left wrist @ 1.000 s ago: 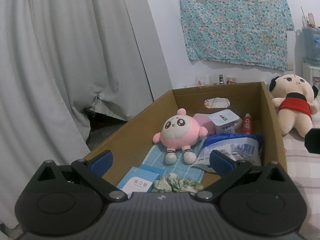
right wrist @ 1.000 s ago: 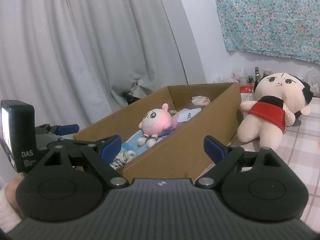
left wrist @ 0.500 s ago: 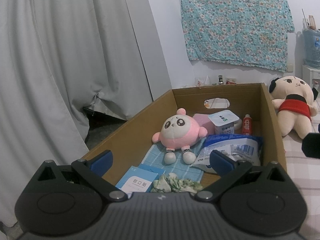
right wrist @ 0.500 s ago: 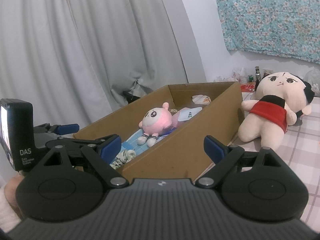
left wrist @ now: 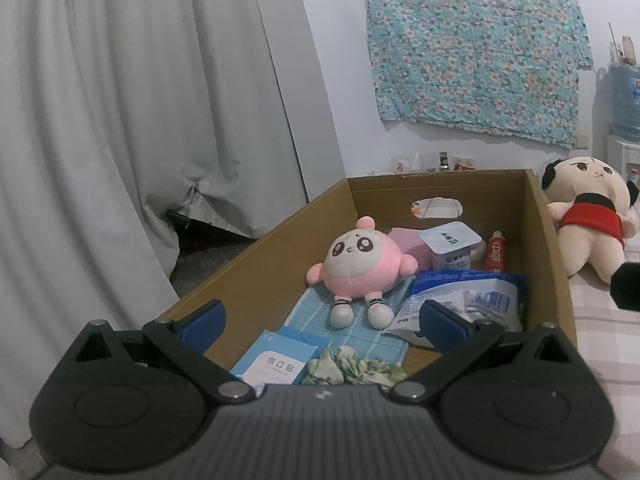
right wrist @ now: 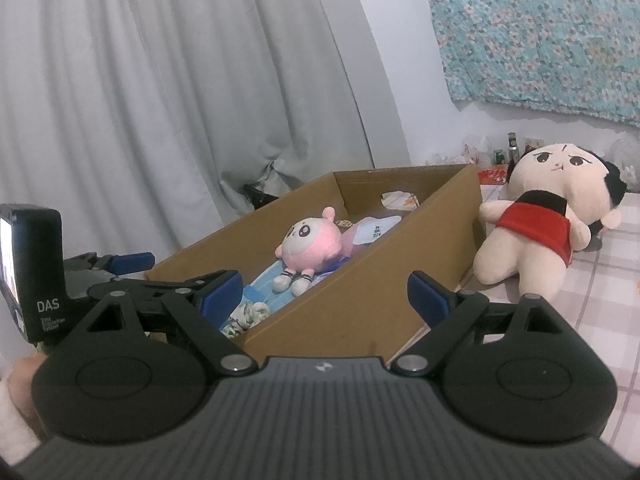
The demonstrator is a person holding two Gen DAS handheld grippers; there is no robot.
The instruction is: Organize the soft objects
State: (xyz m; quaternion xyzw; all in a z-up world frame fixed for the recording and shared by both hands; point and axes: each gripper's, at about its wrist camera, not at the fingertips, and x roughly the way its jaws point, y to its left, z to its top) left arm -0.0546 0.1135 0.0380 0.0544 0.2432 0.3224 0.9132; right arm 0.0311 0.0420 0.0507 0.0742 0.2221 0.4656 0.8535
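Observation:
A pink round plush [left wrist: 358, 262] lies on a blue cloth [left wrist: 360, 332] inside an open cardboard box [left wrist: 256, 272]; it also shows in the right wrist view [right wrist: 310, 246]. A larger cream doll in a red top [left wrist: 586, 220] [right wrist: 540, 228] lies on the checked bed cover right of the box. A green floral scrunchie [left wrist: 354, 370] sits at the box's near end. My left gripper [left wrist: 322, 316] is open and empty above the box's near end. My right gripper [right wrist: 326, 292] is open and empty before the box's [right wrist: 360, 292] right wall.
The box also holds a blue plaster packet [left wrist: 280, 362], a plastic pack [left wrist: 468, 304], a yogurt cup [left wrist: 450, 246], a pink block [left wrist: 406, 242] and a red tube [left wrist: 495, 252]. Grey curtains [left wrist: 140, 120] hang left. A water jug [left wrist: 624, 96] stands far right.
Both views have shifted only slightly; the box and plush toys lie as before. Both grippers have stayed open and empty.

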